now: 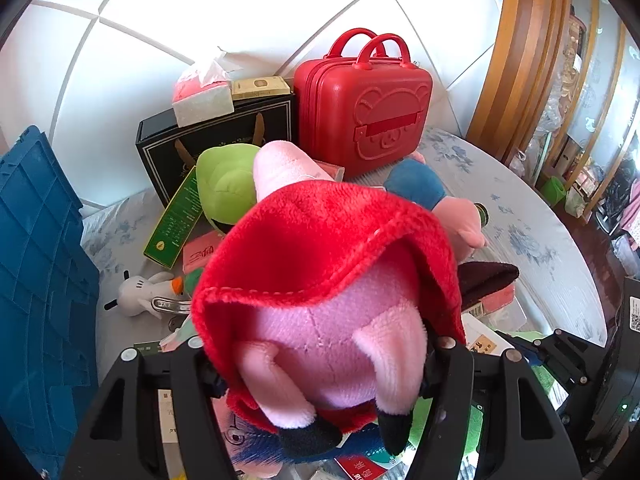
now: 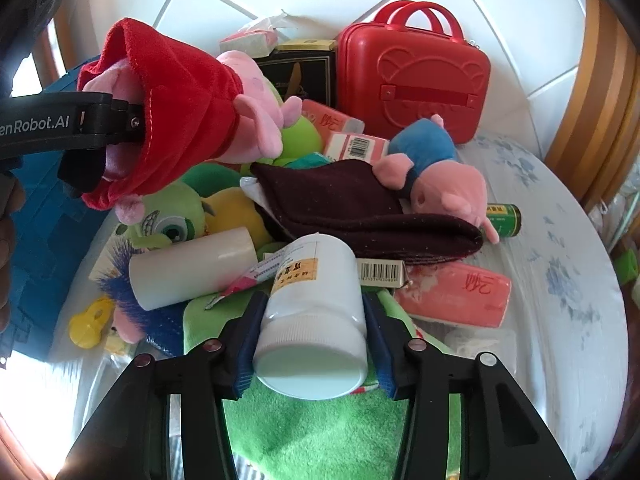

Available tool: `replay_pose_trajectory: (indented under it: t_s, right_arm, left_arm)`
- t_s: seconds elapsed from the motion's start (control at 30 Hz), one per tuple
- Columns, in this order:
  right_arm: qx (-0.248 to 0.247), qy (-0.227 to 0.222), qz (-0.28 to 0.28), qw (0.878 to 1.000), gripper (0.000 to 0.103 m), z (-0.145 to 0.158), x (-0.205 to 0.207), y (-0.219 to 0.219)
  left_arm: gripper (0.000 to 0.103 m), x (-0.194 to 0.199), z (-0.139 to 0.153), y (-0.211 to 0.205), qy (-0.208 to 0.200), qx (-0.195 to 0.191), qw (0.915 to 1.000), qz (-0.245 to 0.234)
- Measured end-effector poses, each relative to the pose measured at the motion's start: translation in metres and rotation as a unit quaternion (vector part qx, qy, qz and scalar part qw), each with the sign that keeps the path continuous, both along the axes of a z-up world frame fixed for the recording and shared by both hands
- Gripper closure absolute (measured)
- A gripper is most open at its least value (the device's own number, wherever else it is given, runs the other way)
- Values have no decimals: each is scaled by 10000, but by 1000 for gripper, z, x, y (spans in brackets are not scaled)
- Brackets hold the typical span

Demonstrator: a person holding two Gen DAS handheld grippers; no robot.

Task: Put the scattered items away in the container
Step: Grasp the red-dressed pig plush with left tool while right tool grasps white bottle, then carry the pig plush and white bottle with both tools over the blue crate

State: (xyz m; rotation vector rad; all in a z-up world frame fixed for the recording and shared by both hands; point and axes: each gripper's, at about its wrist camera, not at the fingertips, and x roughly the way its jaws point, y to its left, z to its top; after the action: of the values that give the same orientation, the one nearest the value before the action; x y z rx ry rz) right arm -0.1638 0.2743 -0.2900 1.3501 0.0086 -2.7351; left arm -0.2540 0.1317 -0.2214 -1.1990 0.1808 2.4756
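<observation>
My left gripper (image 1: 320, 364) is shut on a pink pig plush in a red dress (image 1: 320, 272) and holds it in the air above the pile; it also shows in the right wrist view (image 2: 176, 112) at upper left. My right gripper (image 2: 312, 344) is shut on a white plastic bottle (image 2: 316, 312) with a yellow label, lying cap toward the camera over a green towel (image 2: 312, 432). The blue crate (image 1: 40, 272) stands at the left. Scattered items include a pig plush in blue (image 2: 436, 168), a dark brown cloth (image 2: 360, 212) and a white cylinder (image 2: 192, 268).
A red mini suitcase (image 2: 412, 72) and a black gift bag (image 1: 216, 140) with a tissue pack stand at the back by the white wall. Green monster plush (image 2: 172, 216), pink packets (image 2: 456, 292), a small green can (image 2: 506, 220) and a white toy (image 1: 140, 292) lie on the floral tablecloth (image 2: 560, 280).
</observation>
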Motion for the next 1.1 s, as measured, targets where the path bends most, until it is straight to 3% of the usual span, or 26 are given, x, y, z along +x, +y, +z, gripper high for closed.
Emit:
replay_pose_trajectory:
  t_s: [0.53,1.1]
  right_arm:
    - [-29,127,-80,9999,56,45,32,11]
    - [-131,360,-271,9989,56,144,102,48]
  left_arm:
    - [39,44,37,-2,110,63,9997,228]
    - [39,126,113,-10,349,140,9984,424]
